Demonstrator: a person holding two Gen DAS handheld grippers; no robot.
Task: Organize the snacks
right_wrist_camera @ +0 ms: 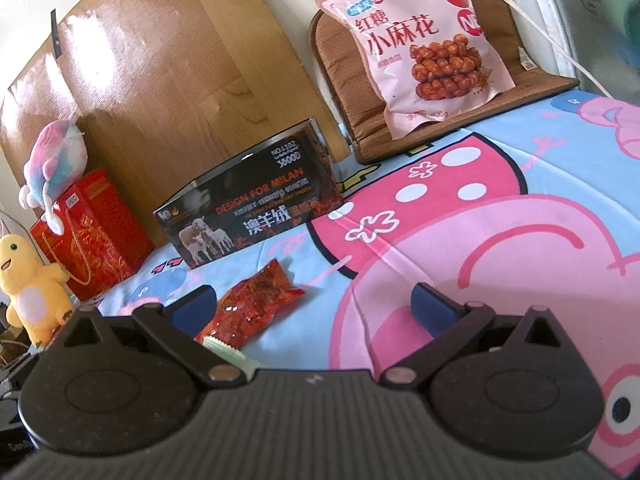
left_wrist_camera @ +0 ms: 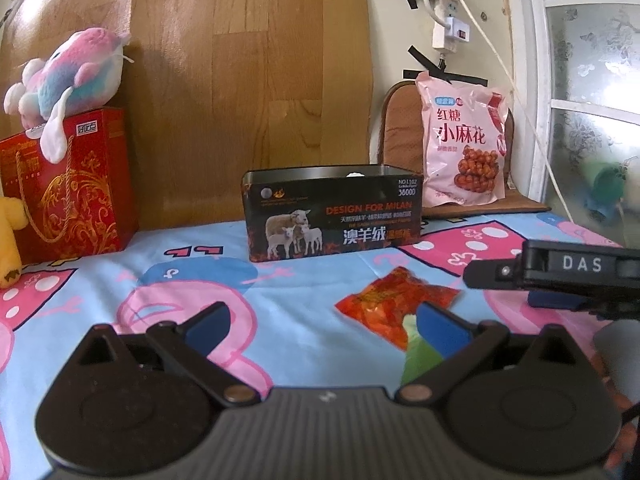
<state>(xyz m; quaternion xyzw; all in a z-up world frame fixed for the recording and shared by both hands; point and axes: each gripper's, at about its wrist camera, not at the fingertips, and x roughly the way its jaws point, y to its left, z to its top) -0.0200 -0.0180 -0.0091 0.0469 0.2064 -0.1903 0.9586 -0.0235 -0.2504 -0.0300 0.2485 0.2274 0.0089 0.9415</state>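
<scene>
crinkly red snack packet (right_wrist_camera: 256, 304) on printed cloth (right_wrist_camera: 500, 208).

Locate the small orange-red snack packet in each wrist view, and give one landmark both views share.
Left wrist view: the orange-red snack packet lies on the cartoon bedsheet, right of centre, just beyond the right-hand fingertip of the left gripper.
Right wrist view: the packet lies lower centre-left, beside the left-hand fingertip of the right gripper.
Shared landmark: the black tin box with sheep, standing behind the packet.
</scene>
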